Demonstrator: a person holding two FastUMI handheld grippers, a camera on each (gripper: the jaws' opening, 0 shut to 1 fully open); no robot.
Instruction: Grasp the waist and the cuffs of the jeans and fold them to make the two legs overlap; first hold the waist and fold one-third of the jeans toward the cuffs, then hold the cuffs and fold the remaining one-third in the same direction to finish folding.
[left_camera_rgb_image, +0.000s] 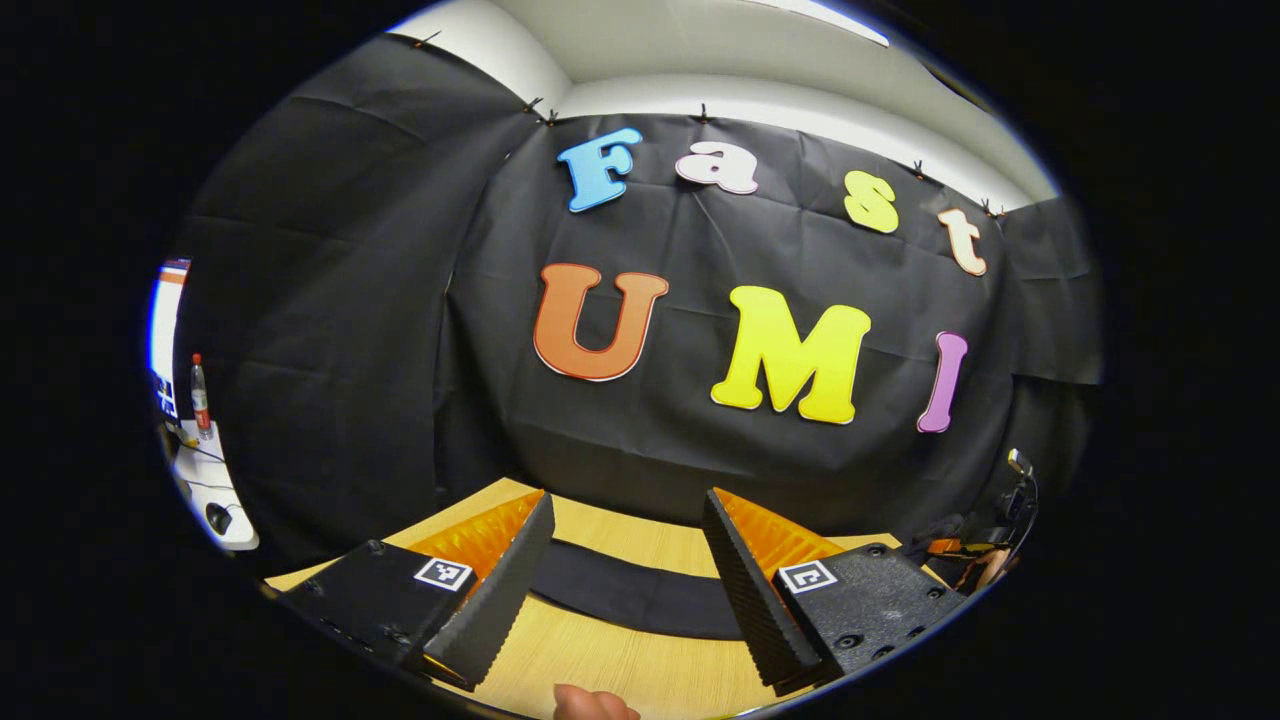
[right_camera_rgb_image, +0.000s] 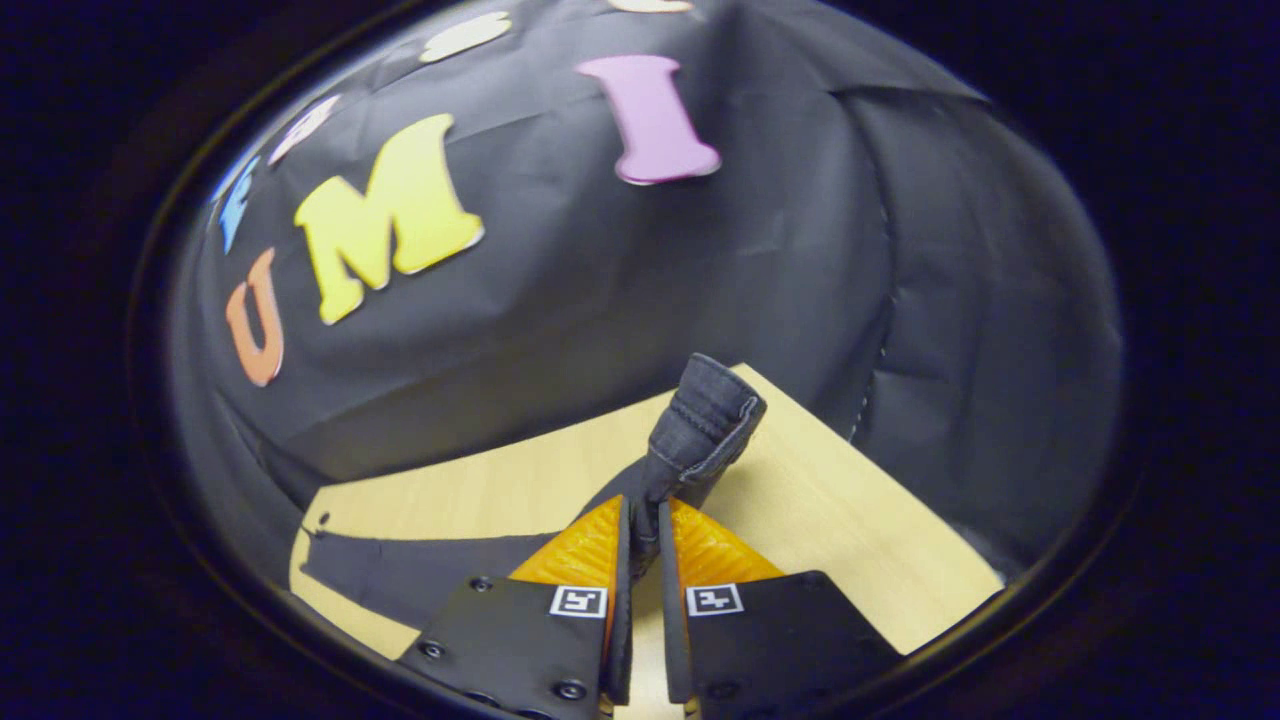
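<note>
One pair of dark jeans (right_camera_rgb_image: 420, 575) lies on the wooden tabletop (right_camera_rgb_image: 850, 540). The right hand-held gripper (right_camera_rgb_image: 640, 530) is clamped on one lifted end of it; the left hand-held gripper (left_camera_rgb_image: 628, 520) hangs spread apart above the cloth, holding nothing

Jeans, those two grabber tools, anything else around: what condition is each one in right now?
jeans: dark, one end pinched and lifted off the table, the rest lying flat.
right gripper: shut on the jeans, both fingers pressing the cloth.
left gripper: open, fingers spread wide above the jeans, holding nothing.
table: light wood, bearing the jeans.
bottle: upright on a side surface far off.
</note>
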